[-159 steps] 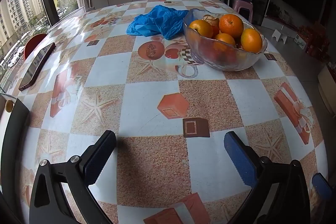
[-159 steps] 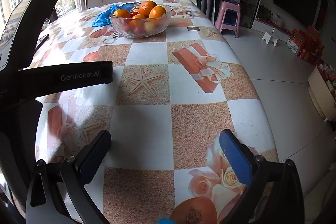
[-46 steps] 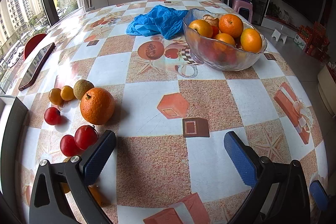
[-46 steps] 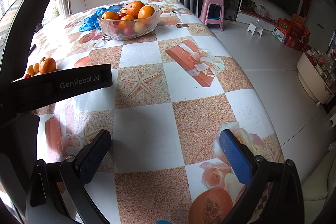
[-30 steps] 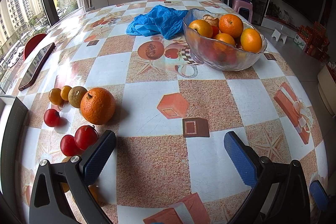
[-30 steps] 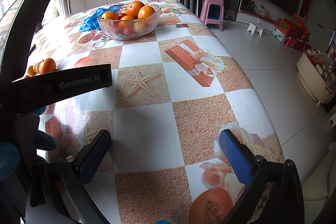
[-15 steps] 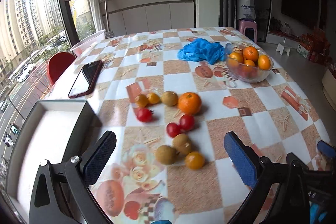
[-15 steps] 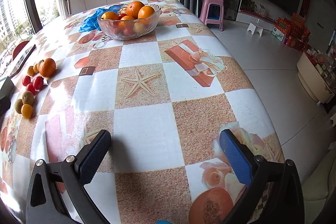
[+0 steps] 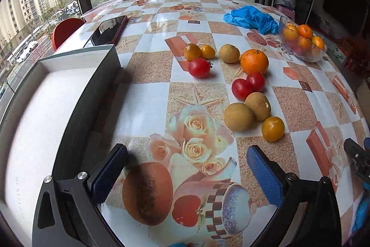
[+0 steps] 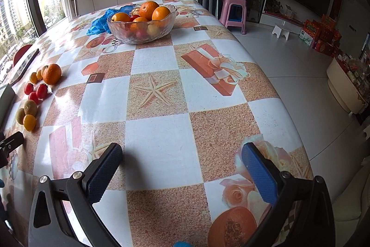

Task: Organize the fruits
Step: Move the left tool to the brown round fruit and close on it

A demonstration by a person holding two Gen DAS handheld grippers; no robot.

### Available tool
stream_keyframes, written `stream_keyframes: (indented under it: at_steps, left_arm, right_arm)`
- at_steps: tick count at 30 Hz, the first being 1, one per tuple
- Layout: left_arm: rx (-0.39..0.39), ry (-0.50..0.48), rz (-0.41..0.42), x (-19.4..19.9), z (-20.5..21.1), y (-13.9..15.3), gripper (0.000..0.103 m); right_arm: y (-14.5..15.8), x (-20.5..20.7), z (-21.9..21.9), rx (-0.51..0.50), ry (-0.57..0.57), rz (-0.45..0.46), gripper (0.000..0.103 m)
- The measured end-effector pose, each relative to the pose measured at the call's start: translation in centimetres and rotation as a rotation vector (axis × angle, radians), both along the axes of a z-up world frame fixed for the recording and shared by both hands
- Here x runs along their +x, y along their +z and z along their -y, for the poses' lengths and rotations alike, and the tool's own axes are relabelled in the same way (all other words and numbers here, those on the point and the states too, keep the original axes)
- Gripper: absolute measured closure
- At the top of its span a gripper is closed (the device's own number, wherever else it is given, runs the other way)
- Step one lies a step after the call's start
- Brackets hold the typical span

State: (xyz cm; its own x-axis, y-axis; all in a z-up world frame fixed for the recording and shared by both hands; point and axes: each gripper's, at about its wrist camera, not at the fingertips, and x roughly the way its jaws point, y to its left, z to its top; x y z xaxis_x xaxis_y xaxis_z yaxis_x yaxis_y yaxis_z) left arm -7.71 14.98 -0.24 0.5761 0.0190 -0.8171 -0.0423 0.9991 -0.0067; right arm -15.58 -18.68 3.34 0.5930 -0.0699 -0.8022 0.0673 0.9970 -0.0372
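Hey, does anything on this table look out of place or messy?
Yes: loose fruit lies scattered on the tablecloth, outside the glass bowl. A crumpled blue bag sits beside that bowl. Nothing looks spilled or broken.

I'm getting bright daylight pouring in from the windows [image 9: 41,4] on the left — it's glaring off the glossy tabletop [image 10: 159,145] and washing out the white tray [image 9: 46,112]. Fisheye bending is curving every edge, and the dark room on the right is staying underexposed.
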Motion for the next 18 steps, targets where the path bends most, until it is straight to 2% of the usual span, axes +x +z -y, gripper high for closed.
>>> stream_keyframes:
  at_steps: [3,9,14,17,18]
  left_arm:
    - [0.004,-0.011,-0.034,0.5,0.2,0.1,0.0]
    - [0.051,-0.044,-0.02,2.0,2.1,0.5,0.0]
    - [0.023,-0.068,-0.018,2.6,3.0,0.9,0.025]
    - [-0.002,-0.065,-0.014,2.7,3.0,1.1,0.046]
    - [-0.007,-0.074,-0.01,2.7,3.2,1.2,0.057]
  right_arm:
    - [0.0,0.0,0.0,0.0,0.0,0.0,0.0]
    - [0.0,0.0,0.0,0.0,0.0,0.0,0.0]
    - [0.0,0.0,0.0,-0.001,0.0,0.0,0.0]
    - [0.0,0.0,0.0,-0.001,0.0,0.0,0.0]
    - [0.0,0.0,0.0,-0.001,0.0,0.0,0.0]
